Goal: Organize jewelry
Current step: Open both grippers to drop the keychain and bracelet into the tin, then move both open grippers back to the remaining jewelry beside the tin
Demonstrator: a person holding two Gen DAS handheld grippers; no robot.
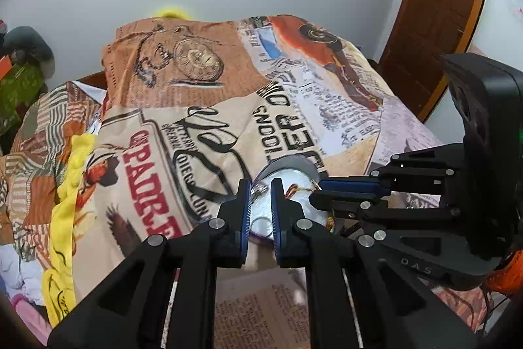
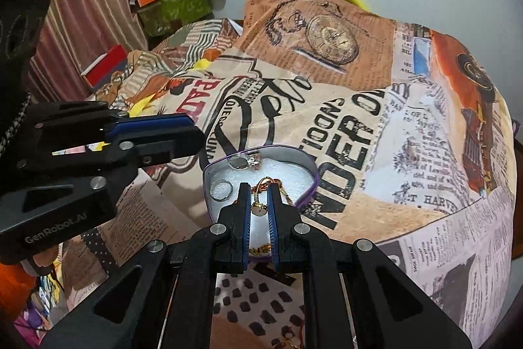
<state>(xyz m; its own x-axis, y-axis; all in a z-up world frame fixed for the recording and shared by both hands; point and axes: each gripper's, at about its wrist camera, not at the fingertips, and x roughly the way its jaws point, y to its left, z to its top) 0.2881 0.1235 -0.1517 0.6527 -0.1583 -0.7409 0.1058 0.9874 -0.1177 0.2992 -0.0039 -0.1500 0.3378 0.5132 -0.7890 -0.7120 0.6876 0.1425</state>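
Note:
A small tin (image 2: 309, 164) with a purple rim and white foam lining lies on the bed. In it are a plain silver ring (image 2: 221, 189), a second ring (image 2: 238, 162) and a small silver cluster (image 2: 254, 160). My right gripper (image 2: 258, 192) hangs over the tin's near side, shut on a gold chain (image 2: 261, 183) whose round pendant (image 2: 260, 209) dangles between the fingers. My left gripper (image 1: 260, 188) hovers over the tin (image 1: 294, 165) from the other side, jaws almost together, nothing between them. Each gripper shows in the other's view: right gripper (image 1: 316, 191), left gripper (image 2: 197, 128).
A newspaper-print sheet (image 2: 376, 136) covers the bed. Yellow cloth (image 1: 75, 172) bunches at its left edge. A red and white box (image 2: 104, 67) and a green bag (image 2: 173, 5) with clutter sit by the curtain. A wooden door (image 1: 441, 5) stands at the right. More gold jewellery (image 2: 287, 340) lies near me.

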